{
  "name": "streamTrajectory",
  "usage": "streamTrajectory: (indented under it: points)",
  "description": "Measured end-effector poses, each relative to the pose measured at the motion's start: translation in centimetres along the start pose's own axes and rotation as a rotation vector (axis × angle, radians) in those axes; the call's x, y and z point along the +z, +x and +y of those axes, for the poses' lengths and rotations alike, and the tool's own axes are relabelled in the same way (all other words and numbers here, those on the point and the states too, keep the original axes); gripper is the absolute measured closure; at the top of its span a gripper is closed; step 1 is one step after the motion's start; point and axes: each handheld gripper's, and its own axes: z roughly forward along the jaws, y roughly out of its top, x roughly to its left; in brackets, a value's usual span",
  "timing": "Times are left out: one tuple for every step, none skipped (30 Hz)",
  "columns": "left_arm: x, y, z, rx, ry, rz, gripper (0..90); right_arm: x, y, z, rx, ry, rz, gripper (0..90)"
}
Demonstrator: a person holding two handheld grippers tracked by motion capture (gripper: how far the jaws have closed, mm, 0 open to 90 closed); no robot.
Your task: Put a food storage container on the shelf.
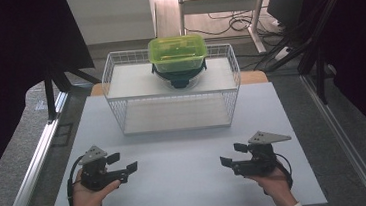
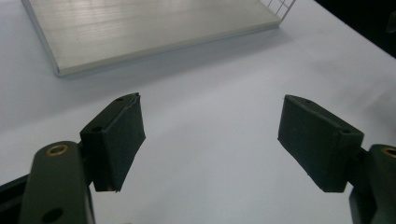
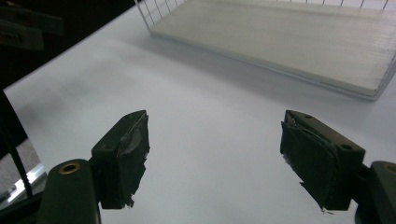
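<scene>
Left to right across the high view: the person's left hand [image 1: 86, 194] holds the left black two-jaw gripper [image 1: 124, 165] low over the white rectangular tabletop [image 1: 178, 183], jaws pointing toward the table's centre. In the left gripper view its two pads [image 2: 119, 140] stand wide apart with nothing but bare table between them. At centre, farther back, stands the white wire-mesh basket [image 1: 118, 68] (its solid pale floor shows in both gripper views), and on its upper shelf rests the translucent green lidded plastic container [image 1: 177, 52], atop a dark base. At right, the right hand [image 1: 273, 180] holds the right black two-jaw gripper [image 1: 232, 155], jaws likewise spread, empty, facing inward, well apart from the basket.
</scene>
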Motion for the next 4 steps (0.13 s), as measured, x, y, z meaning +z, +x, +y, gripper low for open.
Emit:
streamTrajectory:
  points:
    - [0.04, 0.03, 0.00, 0.001, 0.000, 0.000, 21.9, -0.13, 0.01, -0.02, -0.003, -0.002, -0.005, 22.7]
    - [0.12, 0.07, -0.05, -0.001, 0.004, -0.001, 21.8, -0.22, -0.02, -0.09, -0.005, -0.004, -0.012, 22.0]
    - [0.24, 0.13, -0.14, -0.005, 0.009, -0.003, 21.6, -0.33, -0.08, -0.15, -0.004, -0.005, -0.013, 21.3]
    - [0.32, 0.18, -0.19, -0.006, 0.011, -0.004, 21.4, -0.44, -0.13, -0.25, -0.002, -0.009, -0.010, 20.6]
